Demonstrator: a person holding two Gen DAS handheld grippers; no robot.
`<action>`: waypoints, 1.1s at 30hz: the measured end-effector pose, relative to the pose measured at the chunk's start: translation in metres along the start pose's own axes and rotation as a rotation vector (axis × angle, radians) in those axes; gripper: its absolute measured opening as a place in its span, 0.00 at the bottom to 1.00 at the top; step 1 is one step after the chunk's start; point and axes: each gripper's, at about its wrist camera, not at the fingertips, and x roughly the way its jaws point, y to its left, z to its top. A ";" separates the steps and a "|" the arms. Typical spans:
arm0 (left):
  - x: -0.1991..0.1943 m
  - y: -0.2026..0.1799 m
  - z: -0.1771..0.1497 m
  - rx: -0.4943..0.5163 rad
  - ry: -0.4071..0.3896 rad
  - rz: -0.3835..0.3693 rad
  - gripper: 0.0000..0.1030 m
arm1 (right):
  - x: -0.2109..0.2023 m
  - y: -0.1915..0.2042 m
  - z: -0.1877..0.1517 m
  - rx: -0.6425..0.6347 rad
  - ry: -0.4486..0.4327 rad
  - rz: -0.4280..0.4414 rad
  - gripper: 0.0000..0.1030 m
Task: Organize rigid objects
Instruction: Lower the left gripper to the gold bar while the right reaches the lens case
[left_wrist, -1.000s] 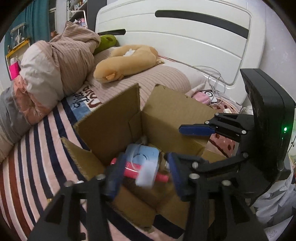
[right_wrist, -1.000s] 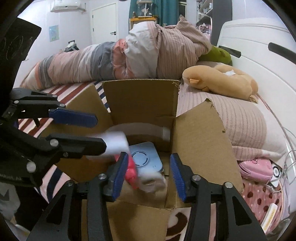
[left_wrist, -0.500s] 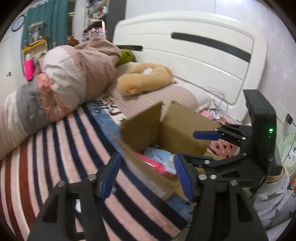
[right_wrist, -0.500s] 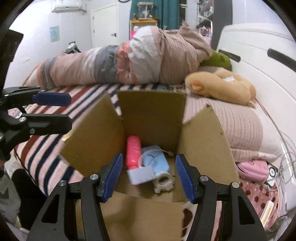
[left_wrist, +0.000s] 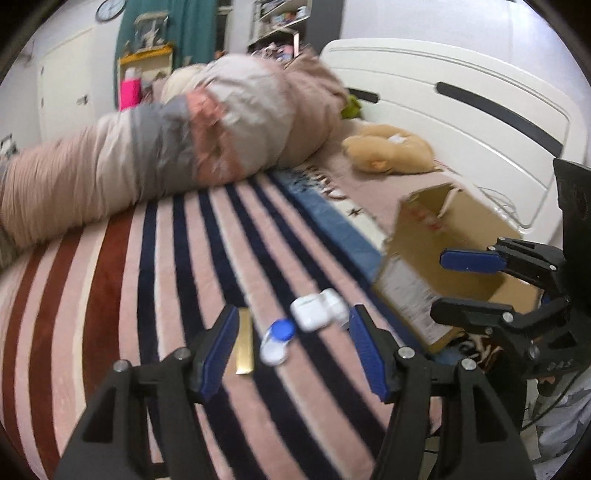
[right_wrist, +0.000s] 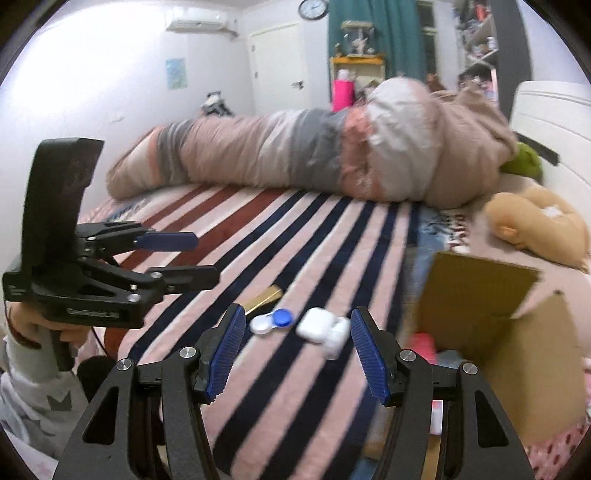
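Three small objects lie on the striped blanket: a white earbud case (left_wrist: 318, 309) (right_wrist: 322, 329), a blue-and-white contact lens case (left_wrist: 277, 339) (right_wrist: 272, 320) and a flat gold bar (left_wrist: 244, 341) (right_wrist: 263, 297). My left gripper (left_wrist: 291, 349) is open and empty above them; it also shows in the right wrist view (right_wrist: 184, 258). My right gripper (right_wrist: 295, 350) is open and empty, also over them; it also shows in the left wrist view (left_wrist: 469, 284). An open cardboard box (left_wrist: 443, 254) (right_wrist: 517, 332) stands to the right, with a pink item (right_wrist: 421, 343) inside.
A rolled quilt (left_wrist: 166, 147) (right_wrist: 314, 155) lies across the far side of the bed. A tan plush toy (left_wrist: 388, 153) (right_wrist: 539, 225) and a green one (right_wrist: 524, 162) lie by the white headboard (left_wrist: 461, 110).
Both grippers have swung left away from the box interior, over the striped blanket. The small objects on the blanket have come into view. Both grippers stay open.
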 end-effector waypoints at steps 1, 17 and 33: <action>0.007 0.008 -0.006 -0.013 0.011 0.000 0.57 | 0.013 0.007 -0.001 -0.006 0.024 0.009 0.55; 0.101 0.080 -0.046 -0.157 0.122 -0.037 0.56 | 0.098 0.063 0.002 -0.301 0.047 -0.187 0.65; 0.141 0.083 -0.047 -0.209 0.176 -0.130 0.37 | 0.206 0.031 -0.025 -0.189 0.207 0.059 0.64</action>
